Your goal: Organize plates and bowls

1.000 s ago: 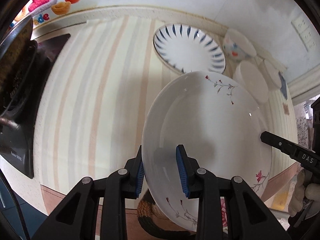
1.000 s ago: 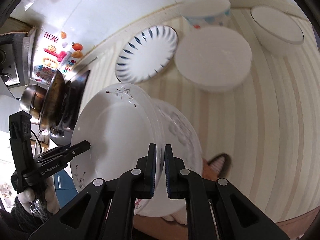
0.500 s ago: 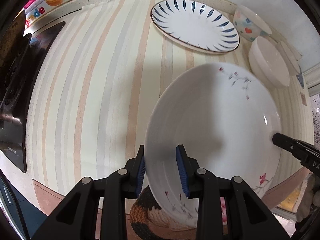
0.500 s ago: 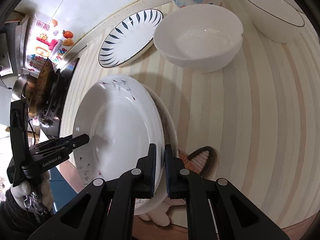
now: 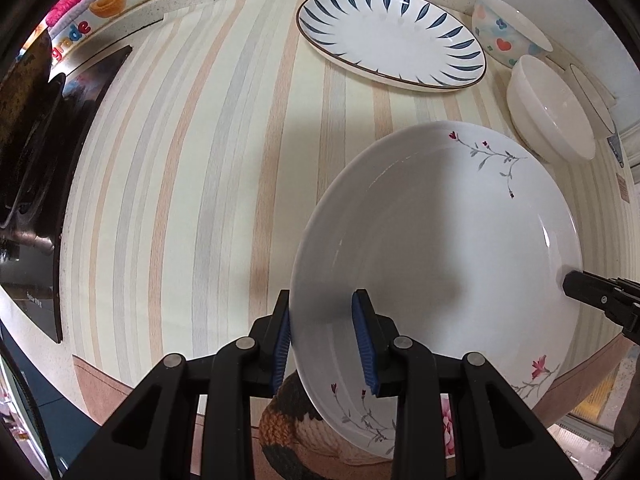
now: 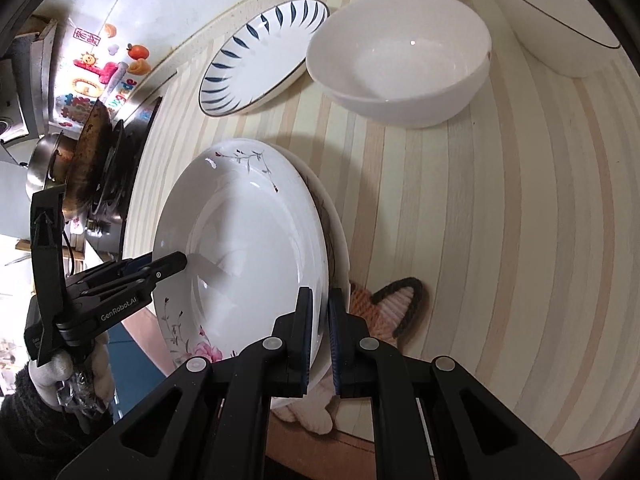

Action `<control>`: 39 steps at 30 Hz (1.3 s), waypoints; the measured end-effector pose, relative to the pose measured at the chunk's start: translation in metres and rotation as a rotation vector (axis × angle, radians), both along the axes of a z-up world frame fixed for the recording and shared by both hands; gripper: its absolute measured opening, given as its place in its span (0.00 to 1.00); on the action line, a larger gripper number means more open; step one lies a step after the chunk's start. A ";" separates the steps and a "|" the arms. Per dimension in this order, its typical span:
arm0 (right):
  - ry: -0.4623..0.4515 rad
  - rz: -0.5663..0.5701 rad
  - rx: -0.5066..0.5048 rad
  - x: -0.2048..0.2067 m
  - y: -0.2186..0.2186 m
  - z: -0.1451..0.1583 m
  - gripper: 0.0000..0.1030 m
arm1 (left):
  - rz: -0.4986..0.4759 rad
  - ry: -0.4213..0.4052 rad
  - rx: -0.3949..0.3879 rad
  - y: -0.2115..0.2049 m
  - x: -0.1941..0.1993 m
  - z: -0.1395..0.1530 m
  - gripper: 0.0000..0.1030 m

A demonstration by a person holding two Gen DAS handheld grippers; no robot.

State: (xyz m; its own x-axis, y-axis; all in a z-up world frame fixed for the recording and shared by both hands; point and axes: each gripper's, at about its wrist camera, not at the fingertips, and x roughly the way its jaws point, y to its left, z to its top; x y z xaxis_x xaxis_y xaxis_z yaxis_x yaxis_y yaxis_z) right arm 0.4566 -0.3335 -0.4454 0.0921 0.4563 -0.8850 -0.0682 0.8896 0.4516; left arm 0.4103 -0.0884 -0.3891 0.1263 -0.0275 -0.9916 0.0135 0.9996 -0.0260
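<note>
Floral plate (image 5: pixel 436 264) was held over second plate (image 6: pixel 336 236) near counter front edge, before white bowl (image 6: pixel 400 68). Left gripper (image 5: pixel 324 340) and right gripper (image 6: pixel 319 332) were clamped on opposite rims. Stacking step was judged; level lowering, then release, was needed.

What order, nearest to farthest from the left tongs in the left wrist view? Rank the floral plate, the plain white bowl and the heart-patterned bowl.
1. The floral plate, its rim between the left tongs, just ahead.
2. The plain white bowl, farther off to the right on the striped counter.
3. The heart-patterned bowl, beyond the white one, by the back wall.
</note>
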 end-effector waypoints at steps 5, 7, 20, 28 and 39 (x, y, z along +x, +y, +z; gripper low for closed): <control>0.073 -0.034 -0.011 0.008 -0.008 0.014 0.12 | 0.023 -0.006 -0.022 0.005 0.006 0.024 0.26; 0.041 -0.051 0.021 0.014 -0.014 0.040 0.15 | 0.051 -0.038 -0.049 0.014 0.014 0.048 0.27; 0.019 -0.168 -0.045 0.191 0.021 0.064 0.45 | 0.057 -0.056 -0.094 0.055 0.184 0.047 0.33; 0.086 -0.123 -0.177 0.241 0.040 0.013 0.33 | -0.011 0.041 -0.089 0.046 0.225 -0.011 0.33; 0.072 -0.101 -0.249 0.246 0.061 -0.010 0.10 | -0.085 0.004 -0.129 0.026 0.230 -0.026 0.20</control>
